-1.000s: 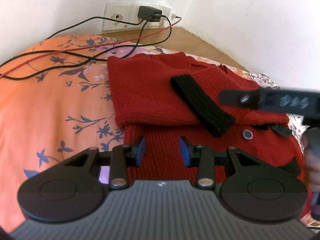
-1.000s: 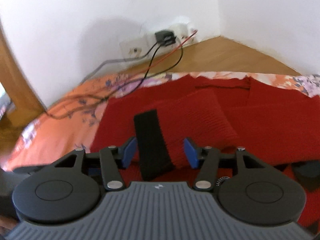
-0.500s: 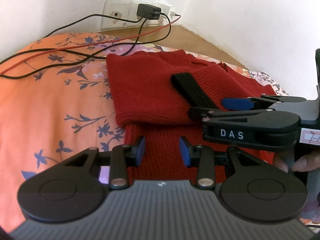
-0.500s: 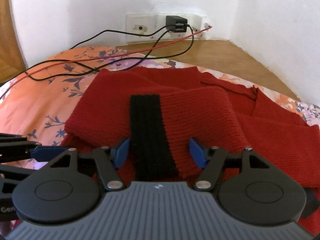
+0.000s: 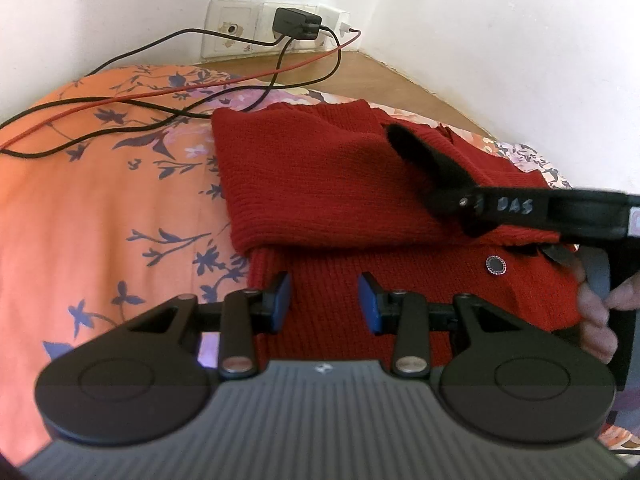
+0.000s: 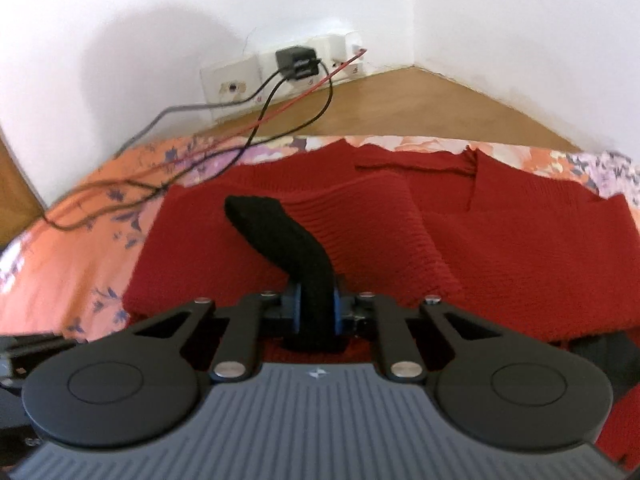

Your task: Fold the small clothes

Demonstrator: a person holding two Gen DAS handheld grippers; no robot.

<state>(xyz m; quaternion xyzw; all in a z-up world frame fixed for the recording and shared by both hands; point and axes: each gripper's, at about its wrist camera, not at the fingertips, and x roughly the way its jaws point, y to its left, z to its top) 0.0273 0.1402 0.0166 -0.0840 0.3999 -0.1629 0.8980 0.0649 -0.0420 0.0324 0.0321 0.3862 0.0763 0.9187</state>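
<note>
1. Right claw is clenched on the black cuff of a red knitted sweater, its blue pads pressing the band from both sides; the cuff's near end is raised off the knit and curves away from the claw.
2. Left claw is released, jaws standing apart, low over the sweater's near hem with nothing between them. I cannot tell whether the pads touch the knit.
3. From the left wrist view, the right claw comes in from the right side with the cuff in its grip. White handwritten letters on its black arm read roughly "DAS", somewhat blurred. A pale label further along is cut off at the frame edge and unreadable.
4. The person's right hand grips that tool's handle at the right edge.
5. The sweater lies on a bed with an orange floral sheet, one sleeve folded across its body. A small dark round button sits on the front, below the folded sleeve.
6. Black and red cables trail across the sheet to a black charger plugged into white wall sockets in the corner, above a wooden ledge.
</note>
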